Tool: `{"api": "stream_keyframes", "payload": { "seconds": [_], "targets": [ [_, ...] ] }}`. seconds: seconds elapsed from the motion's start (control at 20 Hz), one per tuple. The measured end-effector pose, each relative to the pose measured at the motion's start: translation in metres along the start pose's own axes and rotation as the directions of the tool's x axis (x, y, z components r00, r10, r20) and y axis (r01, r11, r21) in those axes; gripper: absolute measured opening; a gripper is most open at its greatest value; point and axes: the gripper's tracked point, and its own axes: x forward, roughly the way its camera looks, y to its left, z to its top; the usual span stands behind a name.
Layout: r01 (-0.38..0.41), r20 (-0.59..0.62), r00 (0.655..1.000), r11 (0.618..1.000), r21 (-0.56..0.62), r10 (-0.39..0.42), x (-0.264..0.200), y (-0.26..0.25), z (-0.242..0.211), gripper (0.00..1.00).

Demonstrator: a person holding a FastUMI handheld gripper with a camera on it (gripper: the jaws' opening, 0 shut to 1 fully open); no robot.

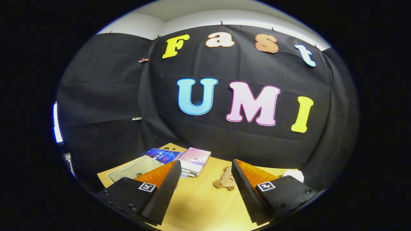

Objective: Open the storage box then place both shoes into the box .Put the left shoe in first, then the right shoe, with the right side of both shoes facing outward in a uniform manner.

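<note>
Shoes are hard to pick out; the tan lump (225, 182) just ahead of my claw (205, 179) may be a soft toy instead. Claw fingers spread, gripping nothing, raised over the counter (205, 205); books (192, 162) stacked beyond.

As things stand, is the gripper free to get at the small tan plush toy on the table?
Probably yes. The gripper is open, nothing between its fingers. The tan plush toy lies on bare wooden table just ahead, close to one finger; the stack of books sits off to the side.
</note>
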Motion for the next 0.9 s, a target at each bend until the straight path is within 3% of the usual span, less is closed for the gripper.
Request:
{"api": "stream_keyframes", "payload": {
  "seconds": [0.35,0.9],
  "targets": [
    [0.032,0.017,0.999,0.999,-0.020,-0.032,-0.035,-0.062,-0.009,0.97],
    [0.019,0.019,1.000,1.000,-0.015,-0.019,-0.055,-0.069,-0.012,0.98]
  ]
}}
